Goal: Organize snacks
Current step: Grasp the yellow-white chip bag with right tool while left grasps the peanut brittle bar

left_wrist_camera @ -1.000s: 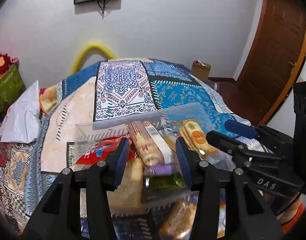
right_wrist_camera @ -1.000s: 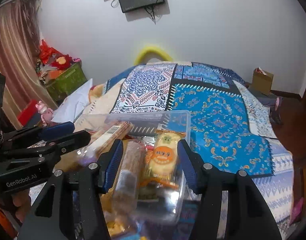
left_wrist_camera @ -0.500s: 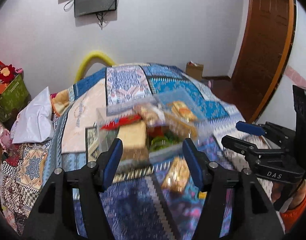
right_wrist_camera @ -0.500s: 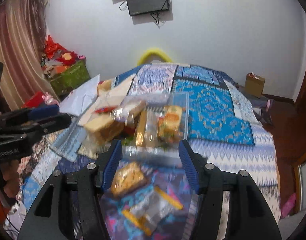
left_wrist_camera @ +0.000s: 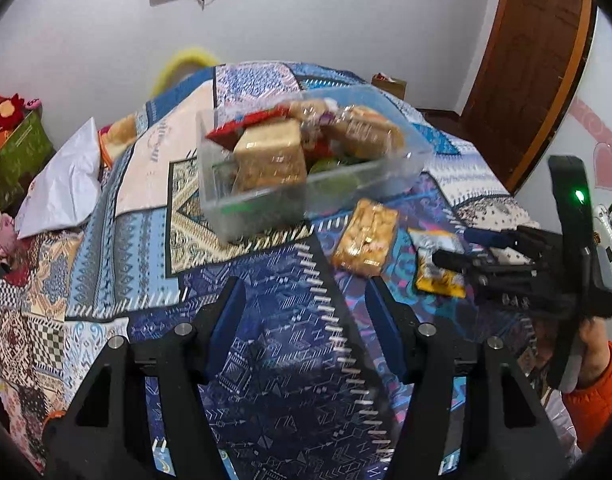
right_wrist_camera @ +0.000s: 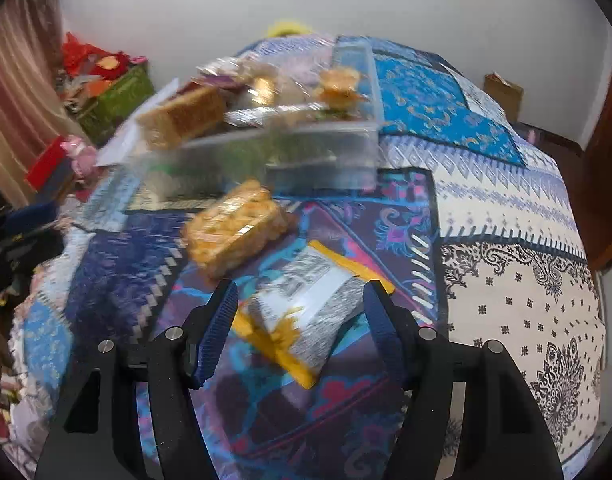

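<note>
Beside the clear tub [right_wrist_camera: 326,152], the crinkly yellow packet [right_wrist_camera: 306,312] lay light between the right tongs [right_wrist_camera: 302,324], released; pinch its edges.

Clear bin [right_wrist_camera: 326,152], contents perhaps motion-blurred.

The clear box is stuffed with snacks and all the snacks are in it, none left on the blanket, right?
Not quite. The clear box is stuffed with snacks, but two are still out on the blanket: an orange biscuit pack and a yellow-and-silver packet. The right wrist view shows both lying in front of the box, the packet between the open right gripper.
</note>
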A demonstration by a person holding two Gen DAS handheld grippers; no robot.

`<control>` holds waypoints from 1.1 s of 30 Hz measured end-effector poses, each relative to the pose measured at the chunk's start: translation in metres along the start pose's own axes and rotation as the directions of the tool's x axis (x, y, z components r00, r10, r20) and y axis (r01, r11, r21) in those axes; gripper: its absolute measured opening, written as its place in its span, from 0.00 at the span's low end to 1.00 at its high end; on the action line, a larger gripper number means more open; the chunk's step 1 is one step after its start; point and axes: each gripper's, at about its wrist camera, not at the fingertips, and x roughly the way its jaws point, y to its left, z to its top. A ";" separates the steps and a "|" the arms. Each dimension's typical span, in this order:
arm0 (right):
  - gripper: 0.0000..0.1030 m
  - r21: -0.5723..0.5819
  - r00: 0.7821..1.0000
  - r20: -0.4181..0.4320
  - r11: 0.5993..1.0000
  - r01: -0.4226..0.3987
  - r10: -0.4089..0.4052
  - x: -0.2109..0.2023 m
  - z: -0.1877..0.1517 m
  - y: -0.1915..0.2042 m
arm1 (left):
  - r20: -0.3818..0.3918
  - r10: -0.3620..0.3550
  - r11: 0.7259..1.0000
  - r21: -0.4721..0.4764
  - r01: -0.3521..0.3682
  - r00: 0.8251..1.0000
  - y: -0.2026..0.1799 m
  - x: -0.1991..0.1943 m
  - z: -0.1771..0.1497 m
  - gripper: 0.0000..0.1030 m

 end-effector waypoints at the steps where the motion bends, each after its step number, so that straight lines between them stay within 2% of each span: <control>1: 0.60 0.015 1.000 -0.009 1.000 -0.002 0.002 0.004 0.001 -0.002 | -0.004 -0.002 1.000 -0.002 0.002 1.000 0.001 0.003 -0.002 0.60; 3: 0.68 0.066 0.999 -0.033 0.997 -0.033 0.036 0.013 0.002 -0.009 | -0.010 -0.001 1.000 -0.002 0.001 1.000 0.002 0.007 -0.004 0.60; 7: 0.71 0.097 0.996 -0.042 0.993 -0.073 0.077 0.025 0.007 -0.010 | -0.031 -0.002 1.000 -0.006 0.002 1.000 0.002 0.019 -0.007 0.60; 9: 0.71 0.076 0.995 -0.042 0.993 -0.088 0.092 0.030 0.008 -0.003 | -0.038 -0.005 1.000 -0.006 0.005 0.999 0.001 0.025 -0.007 0.60; 13: 0.73 -0.016 0.997 -0.051 0.999 -0.051 0.050 0.034 0.007 0.015 | -0.052 -0.006 1.000 0.007 0.006 0.999 -0.003 0.032 -0.007 0.60; 17: 0.73 -0.055 0.998 -0.055 0.998 -0.041 0.038 0.037 0.001 0.022 | -0.070 -0.016 1.000 0.006 0.016 0.997 -0.007 0.042 -0.006 0.60; 20: 0.67 -0.098 0.999 -0.052 0.995 -0.020 0.014 0.037 -0.002 0.027 | -0.093 -0.030 1.000 -0.001 0.030 0.995 -0.011 0.051 -0.007 0.60; 23: 0.47 -0.089 0.998 -0.043 0.995 -0.042 0.038 0.032 -0.002 0.018 | -0.107 -0.035 0.999 0.016 0.037 0.994 -0.018 0.058 -0.006 0.60; 26: 0.46 -0.036 0.998 -0.021 0.997 -0.065 0.064 0.023 -0.005 -0.001 | -0.115 -0.033 0.998 0.043 0.038 0.993 -0.028 0.064 -0.001 0.60; 30: 0.46 0.005 0.996 0.023 0.996 -0.087 0.087 0.006 -0.007 -0.016 | -0.140 -0.080 0.994 0.065 0.089 0.987 -0.039 0.075 0.010 0.60; 33: 0.46 0.023 0.993 0.061 0.995 -0.100 0.098 -0.008 -0.009 -0.026 | -0.154 -0.084 0.991 0.085 0.098 0.984 -0.047 0.089 0.020 0.60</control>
